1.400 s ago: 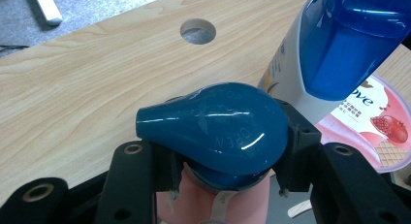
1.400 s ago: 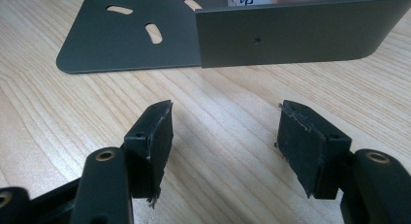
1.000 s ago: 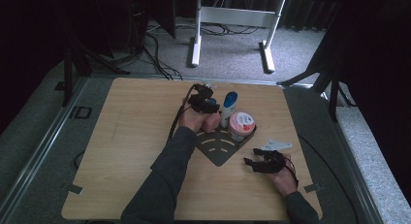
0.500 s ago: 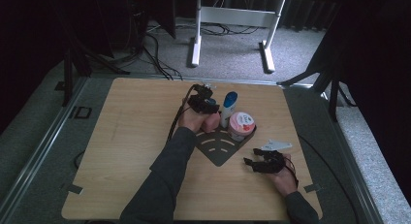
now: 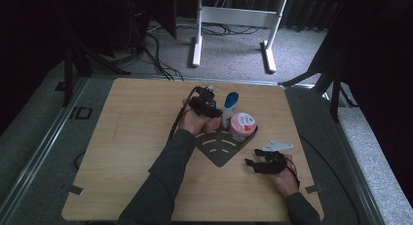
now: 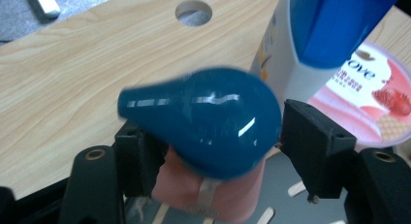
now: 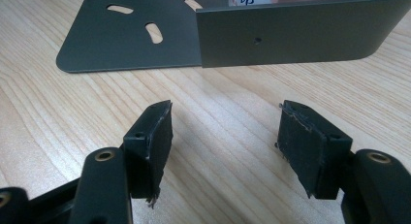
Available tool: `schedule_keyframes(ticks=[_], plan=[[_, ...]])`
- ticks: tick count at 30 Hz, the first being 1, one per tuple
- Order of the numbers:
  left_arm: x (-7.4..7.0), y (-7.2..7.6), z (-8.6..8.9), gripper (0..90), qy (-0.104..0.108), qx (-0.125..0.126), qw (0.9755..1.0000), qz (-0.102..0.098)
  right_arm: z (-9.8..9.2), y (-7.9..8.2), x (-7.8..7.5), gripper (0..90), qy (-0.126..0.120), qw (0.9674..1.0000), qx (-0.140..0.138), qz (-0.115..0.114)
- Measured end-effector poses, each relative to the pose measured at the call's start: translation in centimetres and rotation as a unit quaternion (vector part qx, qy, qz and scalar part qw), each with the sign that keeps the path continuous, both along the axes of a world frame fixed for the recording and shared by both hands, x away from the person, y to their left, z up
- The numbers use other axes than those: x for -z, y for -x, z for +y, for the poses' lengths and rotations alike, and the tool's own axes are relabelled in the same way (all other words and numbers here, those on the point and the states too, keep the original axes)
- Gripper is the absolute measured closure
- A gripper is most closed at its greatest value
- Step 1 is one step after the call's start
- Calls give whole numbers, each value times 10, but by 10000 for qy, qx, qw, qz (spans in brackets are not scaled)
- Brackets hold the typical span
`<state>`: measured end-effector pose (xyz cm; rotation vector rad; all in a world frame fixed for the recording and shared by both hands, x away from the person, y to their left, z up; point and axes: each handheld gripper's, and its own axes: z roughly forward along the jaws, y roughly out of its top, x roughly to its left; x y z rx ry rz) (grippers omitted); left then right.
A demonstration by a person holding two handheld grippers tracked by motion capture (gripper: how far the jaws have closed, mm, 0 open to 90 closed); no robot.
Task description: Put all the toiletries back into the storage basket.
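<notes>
A pink bottle [image 6: 213,195] with a glossy blue teardrop cap [image 6: 203,127] stands between the jaws of my left gripper [image 6: 220,132]. The jaws have just been opening, and a slight gap shows at the right pad [image 6: 310,141]. In the high view my left gripper [image 5: 204,105] is at the back corner of the dark grey rack [image 5: 221,149]. Beside it stand a white bottle with a blue cap [image 5: 230,108] and a pink tub [image 5: 242,125]. My right gripper [image 5: 258,164] rests on the table to the right of the rack, open with nothing between its fingers [image 7: 150,136].
The rack's upright wall [image 7: 291,37] faces my right gripper [image 7: 225,122], with its slotted base plate [image 7: 131,35] lying to the left. A round hole [image 6: 194,12] pierces the wooden table top [image 5: 131,132]. A white frame's legs [image 5: 197,45] stand on the floor beyond the table.
</notes>
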<state>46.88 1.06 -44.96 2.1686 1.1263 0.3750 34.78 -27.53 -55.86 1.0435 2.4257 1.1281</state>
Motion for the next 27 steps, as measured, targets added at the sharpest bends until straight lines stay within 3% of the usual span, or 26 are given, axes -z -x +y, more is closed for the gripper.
schedule_keyframes(ticks=[4, 7, 13, 20, 23, 27], plan=[[-1, 6, 6, 310, -119, 29, 9999, 13, 0, 0, 0, 369, 8, 10000, 1, -4], [-1, 13, 14, 322, -68, 21, 10000, 5, 0, 0, 0, 369, 9, 10000, 4, -8], [5, 26, 25, 503, -106, 113, 9999, 38, 0, 0, 0, 369, 9, 10000, 6, -8], [22, 35, 19, 799, -654, 384, 9970, 174, 0, 0, 0, 369, 10, 10000, 7, -7], [30, 36, 17, 846, -837, 402, 9954, 247, 0, 0, 0, 369, 9, 10000, 6, -7], [37, 35, 16, 864, -860, 402, 9950, 319, 0, 0, 0, 369, 11, 10000, 7, -8]])
